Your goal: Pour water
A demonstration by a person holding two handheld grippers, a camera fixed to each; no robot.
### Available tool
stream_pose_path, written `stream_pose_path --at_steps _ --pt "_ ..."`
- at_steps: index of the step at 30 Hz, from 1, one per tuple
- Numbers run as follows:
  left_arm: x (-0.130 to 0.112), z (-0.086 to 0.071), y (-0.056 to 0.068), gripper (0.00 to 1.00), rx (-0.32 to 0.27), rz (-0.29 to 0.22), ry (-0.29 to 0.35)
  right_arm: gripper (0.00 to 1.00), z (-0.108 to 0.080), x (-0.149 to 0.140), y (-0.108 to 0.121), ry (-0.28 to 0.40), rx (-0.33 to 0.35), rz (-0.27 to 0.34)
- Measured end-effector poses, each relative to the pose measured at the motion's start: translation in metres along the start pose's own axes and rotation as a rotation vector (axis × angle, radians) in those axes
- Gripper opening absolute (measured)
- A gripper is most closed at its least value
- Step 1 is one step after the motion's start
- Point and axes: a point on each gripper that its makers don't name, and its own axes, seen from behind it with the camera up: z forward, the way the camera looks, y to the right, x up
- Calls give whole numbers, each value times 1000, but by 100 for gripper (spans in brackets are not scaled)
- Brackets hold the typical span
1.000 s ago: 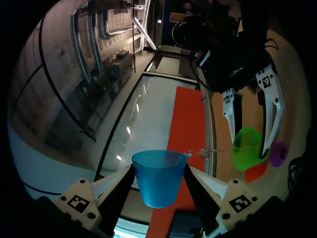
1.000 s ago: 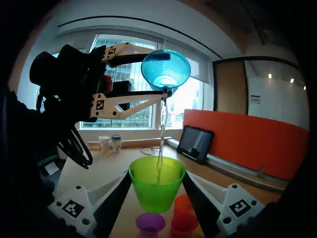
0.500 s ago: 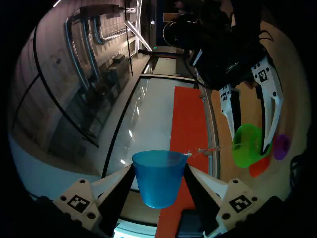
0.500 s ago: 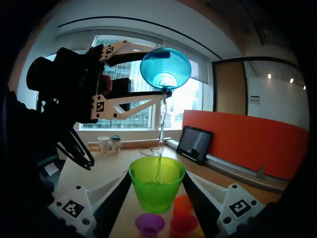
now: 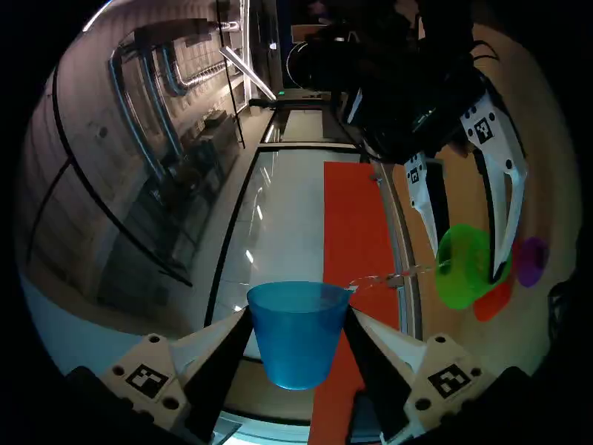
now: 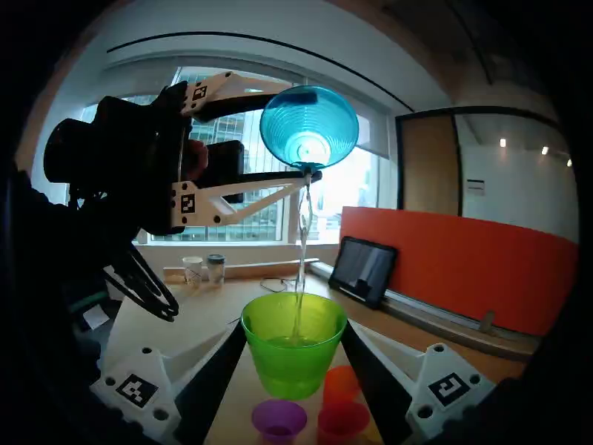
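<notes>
Clamping the blue cup (image 6: pixel 309 126) across its side wall with the left gripper (image 5: pixel 296 326), both fingers pressing on it, and holding it high in the air, well above the table (image 6: pixel 170 315). Clamping the green cup (image 6: pixel 294 345) the same way with the right gripper (image 6: pixel 294 356), directly beneath, near a purple cup (image 6: pixel 278 419) and two orange cups (image 6: pixel 342 382). Being unable to tell from these views whether its base is touching the table.

Tipping the blue cup far over: pointing its mouth sideways and slightly down toward the right gripper, laying its base-to-rim axis close to level, and sending a thin stream of water (image 6: pixel 302 237) off the lowest point of the rim. Holding the green cup upright, mouth up and axis vertical, catching the stream near the middle of the opening, with water pooling in its lower part.

Judging both cups to be light, thin, smooth plastic, probably flexing under a hard squeeze and slipping under a weak one, more so once wet. Judging the mid-wall, below the rim, to be the right place to pinch, leaving the pouring lip and the opening free. Expecting the green cup to be growing heavier in filling and the blue one lighter, so calling for the steadier hold below. Treating the water as the touchy part: falling a long way in a thin thread, likely wandering or splashing with any wobble of the tilt.
</notes>
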Motion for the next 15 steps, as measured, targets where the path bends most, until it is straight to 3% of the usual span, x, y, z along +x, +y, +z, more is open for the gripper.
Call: stream_pose_path --at_steps 15 --pt "5 -4 -1 85 19 94 3 91 0 3 0 5 -4 2"
